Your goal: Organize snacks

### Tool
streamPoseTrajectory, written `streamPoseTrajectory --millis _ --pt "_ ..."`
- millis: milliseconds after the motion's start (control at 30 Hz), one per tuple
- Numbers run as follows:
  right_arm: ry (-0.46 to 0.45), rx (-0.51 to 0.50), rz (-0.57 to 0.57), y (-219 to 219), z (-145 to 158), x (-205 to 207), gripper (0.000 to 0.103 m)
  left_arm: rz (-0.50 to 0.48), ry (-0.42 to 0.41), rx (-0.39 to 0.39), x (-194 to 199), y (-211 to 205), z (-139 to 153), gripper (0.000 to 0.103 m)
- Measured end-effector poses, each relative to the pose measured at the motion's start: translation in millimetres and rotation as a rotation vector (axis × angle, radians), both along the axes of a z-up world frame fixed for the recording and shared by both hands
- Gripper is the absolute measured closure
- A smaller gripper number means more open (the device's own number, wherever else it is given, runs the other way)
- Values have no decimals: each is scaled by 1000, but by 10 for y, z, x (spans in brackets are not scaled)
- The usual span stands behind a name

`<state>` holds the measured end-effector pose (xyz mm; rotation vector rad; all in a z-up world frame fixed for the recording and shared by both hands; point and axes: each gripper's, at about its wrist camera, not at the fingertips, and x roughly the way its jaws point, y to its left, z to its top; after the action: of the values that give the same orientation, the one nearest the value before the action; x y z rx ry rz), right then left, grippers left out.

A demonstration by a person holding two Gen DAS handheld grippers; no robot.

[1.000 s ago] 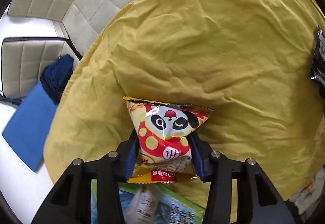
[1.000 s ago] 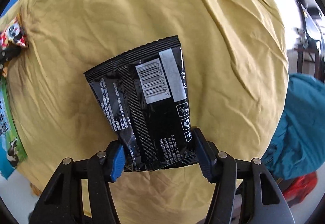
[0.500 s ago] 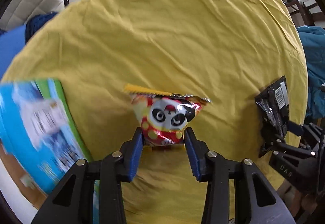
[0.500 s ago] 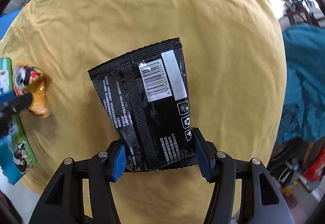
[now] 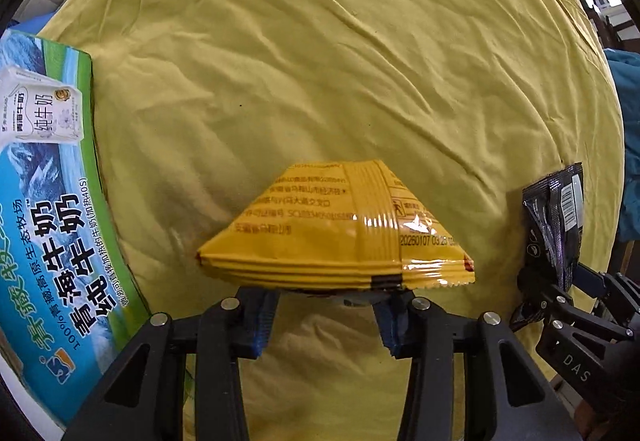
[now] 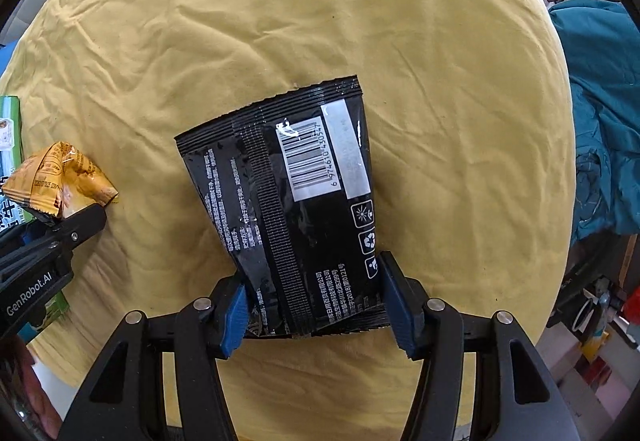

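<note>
Clamping a yellow packet (printed back showing), left tool; right tool grips black packet.

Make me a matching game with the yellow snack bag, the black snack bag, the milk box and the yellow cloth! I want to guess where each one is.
Things:
1. yellow snack bag
2. black snack bag
3. milk box
4. yellow cloth

Places:
A. spread out under everything
B. pinched in the right gripper
C. lying at the cloth's left edge in the left wrist view
D. pinched in the left gripper

Pairs: 1-D, 2-B, 3-C, 4-A
</note>
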<state>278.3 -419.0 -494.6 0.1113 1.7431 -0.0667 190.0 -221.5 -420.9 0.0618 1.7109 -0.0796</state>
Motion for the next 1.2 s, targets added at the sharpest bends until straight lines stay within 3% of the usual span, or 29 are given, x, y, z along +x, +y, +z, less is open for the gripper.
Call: streamPoseTrajectory --millis 67,133,433,467,533,667,800,1000,1067,1133,1200 --pt "-15 0 5 -17 20 -4 43 7 -23 2 -42 -8 3 71" --pt "-30 -3 16 96 -86 -275 43 17 -43 -11 -181 62 97 78" --pt "-78 38 18 146 208 -523 45 38 -99 -63 -513 104 534 81" --pt "-81 40 22 118 310 -513 45 54 -110 -85 -515 135 583 80" --pt "-86 44 19 110 339 -548 45 91 -104 -119 -448 209 659 61" --pt "-87 54 15 77 432 -534 45 134 -104 -145 -160 337 682 41" --pt "-84 47 23 30 408 -490 45 97 -44 -110 264 322 507 39" --pt "-64 37 18 11 376 -472 45 36 57 -43 558 244 93 39" --pt "-58 37 17 10 352 -475 45 28 66 -51 557 212 16 41" --pt "-62 35 18 58 405 -478 45 12 30 -49 545 185 35 61" --pt "-69 36 12 64 412 -490 45 5 -4 -41 495 186 109 67"
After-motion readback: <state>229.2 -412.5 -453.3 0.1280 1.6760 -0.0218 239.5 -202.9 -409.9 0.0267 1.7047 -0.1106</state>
